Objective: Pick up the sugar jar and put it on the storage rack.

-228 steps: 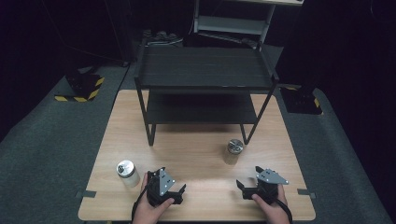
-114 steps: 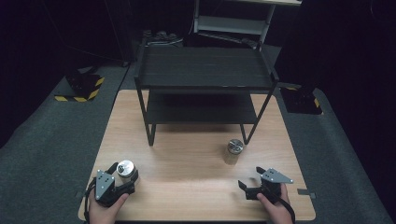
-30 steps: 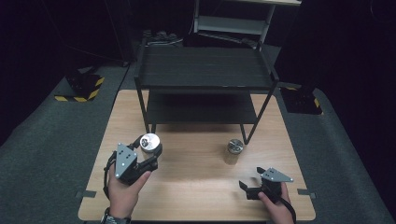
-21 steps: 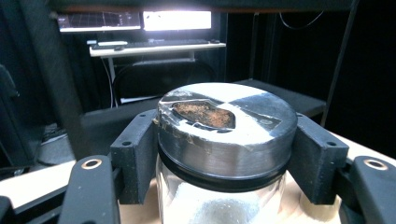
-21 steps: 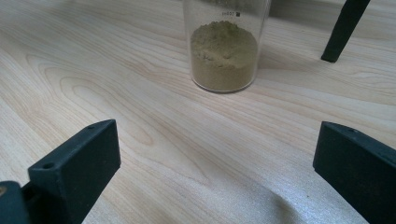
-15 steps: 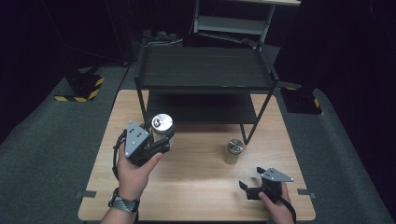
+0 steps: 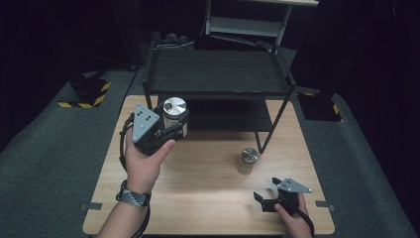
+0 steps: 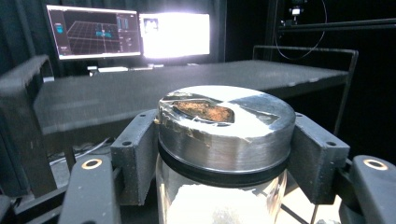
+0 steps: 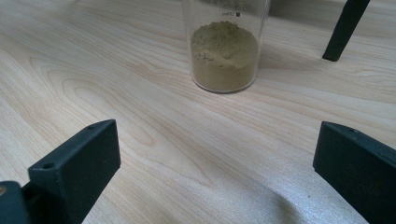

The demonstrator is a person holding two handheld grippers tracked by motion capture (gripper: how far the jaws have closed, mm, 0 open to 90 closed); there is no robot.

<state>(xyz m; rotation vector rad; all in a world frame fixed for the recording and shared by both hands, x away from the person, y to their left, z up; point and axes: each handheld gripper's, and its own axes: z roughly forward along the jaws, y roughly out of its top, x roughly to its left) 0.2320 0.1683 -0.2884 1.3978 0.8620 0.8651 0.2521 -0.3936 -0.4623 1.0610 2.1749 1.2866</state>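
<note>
Silver-lidded glass is what the left gripper (image 7: pixel 166 130) is clamped on: a jar (image 7: pixel 175 117) with white powder inside is held upright between the two black jaws, which are pressed against the sides of its metal lid (image 8: pixel 227 126). In the high view the jar is seen raised above the wooden table (image 7: pixel 208 198), just in front of the left corner of the black two-tier shelf (image 7: pixel 218 74), with the hand (image 7: pixel 146 161) wrapped around the gripper from below. In the left gripper view the lid is seen at about the height of the shelf's top board, and two lit screens (image 8: pixel 128 32) are seen beyond it.

The right gripper (image 7: pixel 270 201) is held low over the table near its front right edge, with its jaws spread wide and nothing between them. A second jar (image 7: pixel 247 160), filled partway with tan powder (image 9: pixel 225 56), is seen standing on the table ahead of those open jaws, near the shelf's front right leg (image 9: pixel 345 29).
</note>
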